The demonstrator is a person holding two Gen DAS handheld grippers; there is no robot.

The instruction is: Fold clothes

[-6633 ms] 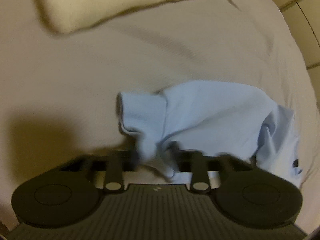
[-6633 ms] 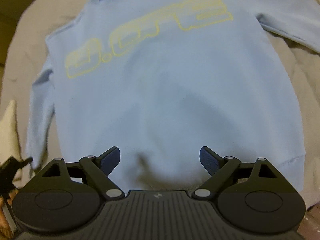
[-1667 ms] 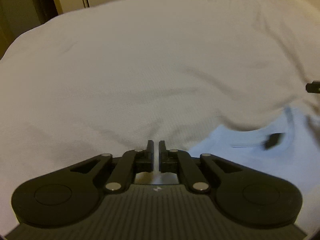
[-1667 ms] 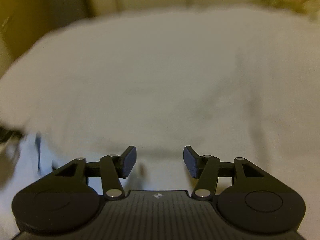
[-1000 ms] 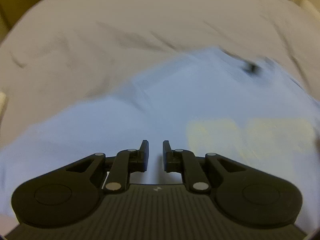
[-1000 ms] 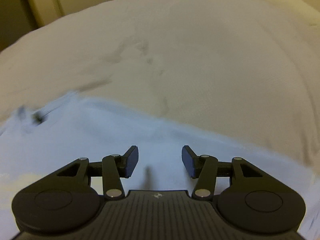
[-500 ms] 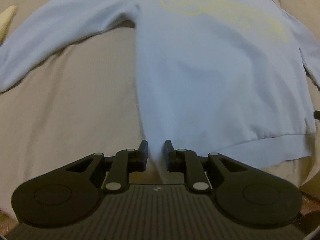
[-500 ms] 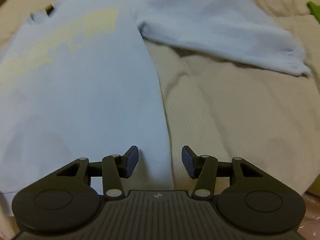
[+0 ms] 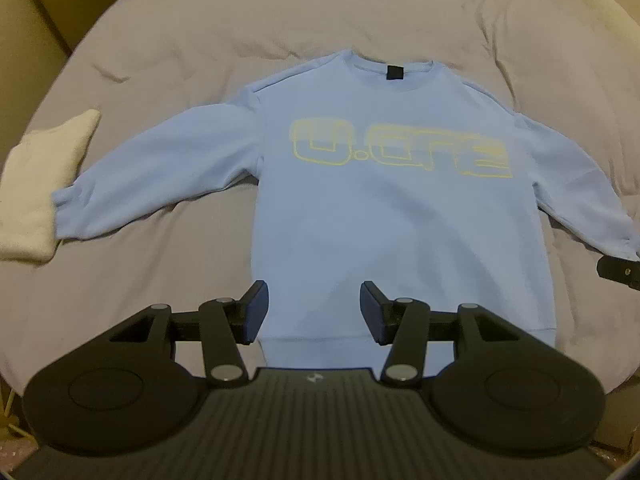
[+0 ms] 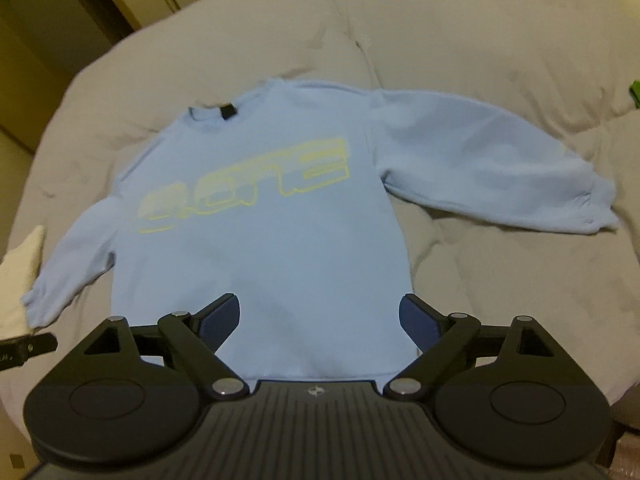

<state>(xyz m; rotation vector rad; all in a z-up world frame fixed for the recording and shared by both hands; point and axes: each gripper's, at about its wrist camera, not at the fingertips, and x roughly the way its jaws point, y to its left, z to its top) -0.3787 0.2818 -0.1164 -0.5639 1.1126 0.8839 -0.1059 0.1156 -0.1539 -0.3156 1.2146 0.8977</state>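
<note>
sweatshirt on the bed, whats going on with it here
A person holding a gripper in each hand is about to fold the light blue sweatshirt. It lies flat and face up on the bed, both sleeves spread out, no fold made yet. The left gripper and the right gripper hover over its bottom hem, jaws open and holding nothing. A folded white towel sits beside one sleeve cuff.

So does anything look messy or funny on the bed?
Nothing much. The blue sweatshirt lies flat, face up, sleeves spread. Its left cuff touches or overlaps a folded white towel. Both the left gripper and right gripper are open, holding nothing.
</note>
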